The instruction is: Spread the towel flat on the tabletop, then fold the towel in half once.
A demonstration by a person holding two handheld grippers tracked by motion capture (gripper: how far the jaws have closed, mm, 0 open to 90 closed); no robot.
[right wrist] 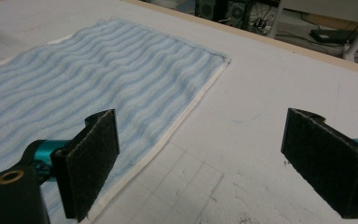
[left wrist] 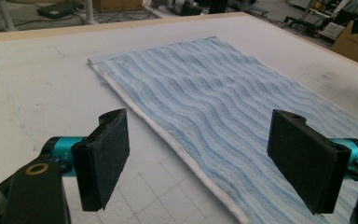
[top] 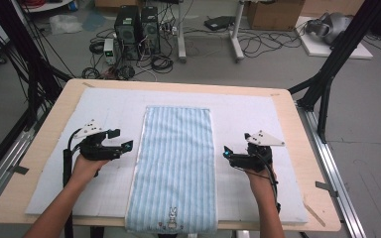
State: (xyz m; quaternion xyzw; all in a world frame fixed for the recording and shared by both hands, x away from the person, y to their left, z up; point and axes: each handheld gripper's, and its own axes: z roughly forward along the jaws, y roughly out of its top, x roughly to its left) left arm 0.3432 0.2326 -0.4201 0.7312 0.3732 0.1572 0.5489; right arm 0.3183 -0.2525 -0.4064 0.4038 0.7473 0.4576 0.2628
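Note:
A light blue striped towel point(top: 176, 163) lies flat and lengthwise on the white mat point(top: 104, 104). Its near end, with a small rabbit motif point(top: 172, 216), hangs a little over the table's front edge. My left gripper point(top: 123, 140) is just beside the towel's left hem and stands open. In the left gripper view the two pads point(left wrist: 105, 158) are wide apart over the hem of the towel point(left wrist: 223, 93), with nothing between them. My right gripper point(top: 235, 145) is open a short way off the towel's right hem. Between its jaws point(right wrist: 209, 161) is bare mat, with the towel point(right wrist: 98, 79) to their left.
The mat covers most of a wooden table point(top: 297, 139). Black frame posts point(top: 327, 74) stand at both back corners. On the floor beyond are computer towers point(top: 136, 29), loose cables, white desk legs and a cardboard box point(top: 275, 14).

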